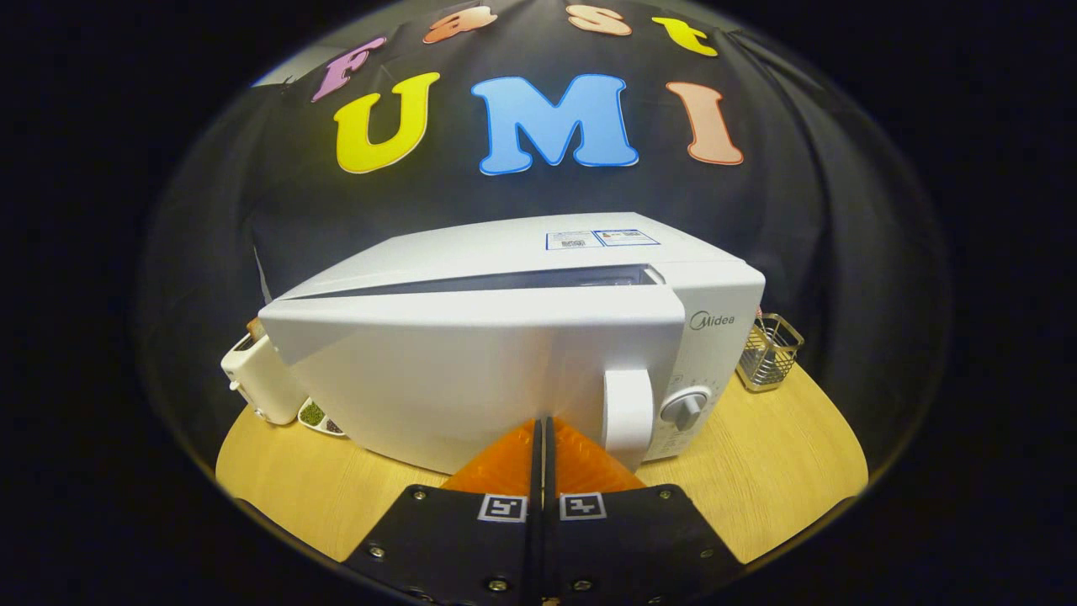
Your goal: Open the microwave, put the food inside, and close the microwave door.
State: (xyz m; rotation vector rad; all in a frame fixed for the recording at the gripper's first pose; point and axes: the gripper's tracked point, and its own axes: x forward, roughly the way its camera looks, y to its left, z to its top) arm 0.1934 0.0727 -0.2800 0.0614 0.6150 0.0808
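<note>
Apparently the closing step: the tool [543, 429] was clenched empty, fingers together, tips against or just short of the microwave door [471, 370] beside its handle [628, 414]. The door stood slightly ajar on the bench [757, 471]. Next move likely called for a push. The food was hidden, presumably inside; fingertip contact was hard to tell.
</note>
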